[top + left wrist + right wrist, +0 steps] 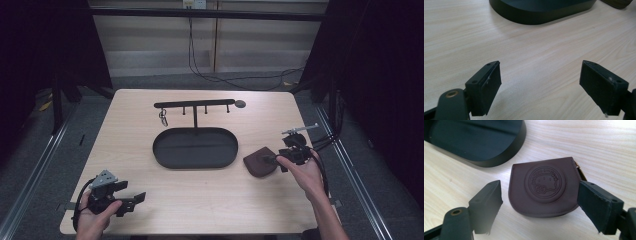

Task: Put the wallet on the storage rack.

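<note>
Between right tongs (539, 207), spread wide: brown coin pouch (544, 186), zipper half hidden. Left tongs (540, 85) gape over bare table (536, 47).

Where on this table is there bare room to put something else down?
The widest bare wood lies along the near edge, between the left gripper and the right gripper, in front of the black oval tray. The left side beside the tray is free too. It is crowded at the right, where the brown pouch lies beside the tray.
</note>
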The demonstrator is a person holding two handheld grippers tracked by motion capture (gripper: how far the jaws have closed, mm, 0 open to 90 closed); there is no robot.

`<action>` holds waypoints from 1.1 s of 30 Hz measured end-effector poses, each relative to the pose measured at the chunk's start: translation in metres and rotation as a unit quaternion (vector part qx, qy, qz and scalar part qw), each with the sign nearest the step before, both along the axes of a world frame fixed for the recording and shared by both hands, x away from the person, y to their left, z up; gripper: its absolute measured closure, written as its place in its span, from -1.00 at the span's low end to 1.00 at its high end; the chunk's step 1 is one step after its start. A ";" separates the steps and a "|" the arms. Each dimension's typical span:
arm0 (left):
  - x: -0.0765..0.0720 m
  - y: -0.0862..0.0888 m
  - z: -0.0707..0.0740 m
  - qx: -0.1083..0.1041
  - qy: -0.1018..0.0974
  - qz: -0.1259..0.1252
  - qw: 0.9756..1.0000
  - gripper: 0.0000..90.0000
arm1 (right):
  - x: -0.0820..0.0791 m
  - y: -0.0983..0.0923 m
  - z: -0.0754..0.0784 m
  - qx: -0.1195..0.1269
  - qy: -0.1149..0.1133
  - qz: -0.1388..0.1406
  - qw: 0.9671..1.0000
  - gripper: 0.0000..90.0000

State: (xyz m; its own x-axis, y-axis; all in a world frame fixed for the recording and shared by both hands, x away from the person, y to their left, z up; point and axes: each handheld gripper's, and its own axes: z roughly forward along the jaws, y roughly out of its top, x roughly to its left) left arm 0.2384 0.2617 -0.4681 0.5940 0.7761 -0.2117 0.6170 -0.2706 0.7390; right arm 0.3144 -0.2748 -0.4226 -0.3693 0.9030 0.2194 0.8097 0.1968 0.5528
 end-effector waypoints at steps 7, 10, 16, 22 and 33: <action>-0.003 -0.002 0.001 -0.002 -0.001 -0.007 1.000 -0.61 | 0.013 0.004 -0.003 -0.022 0.030 0.010 0.999 -0.53; -0.003 -0.003 0.001 -0.005 0.000 -0.009 1.000 -0.61 | 0.021 0.004 -0.005 -0.048 0.051 0.014 0.997 -0.54; -0.002 -0.003 0.001 -0.005 0.001 -0.015 1.000 -0.61 | 0.036 0.005 -0.004 -0.069 0.094 0.021 0.993 -0.62; -0.003 -0.002 0.002 -0.007 -0.001 -0.015 1.000 -0.61 | 0.048 0.010 -0.012 -0.099 0.131 0.034 0.986 -0.52; -0.001 -0.005 0.002 -0.002 0.003 -0.024 1.000 -0.61 | 0.056 0.010 -0.024 -0.099 0.179 0.042 0.978 -0.60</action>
State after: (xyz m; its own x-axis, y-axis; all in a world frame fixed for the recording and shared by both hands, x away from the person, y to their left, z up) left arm 0.2377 0.2568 -0.4664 0.6293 0.7458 -0.2184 0.6081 -0.2976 0.7359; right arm 0.3707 -0.2648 -0.4471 -0.3762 0.9104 0.1720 0.9207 0.3464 0.1800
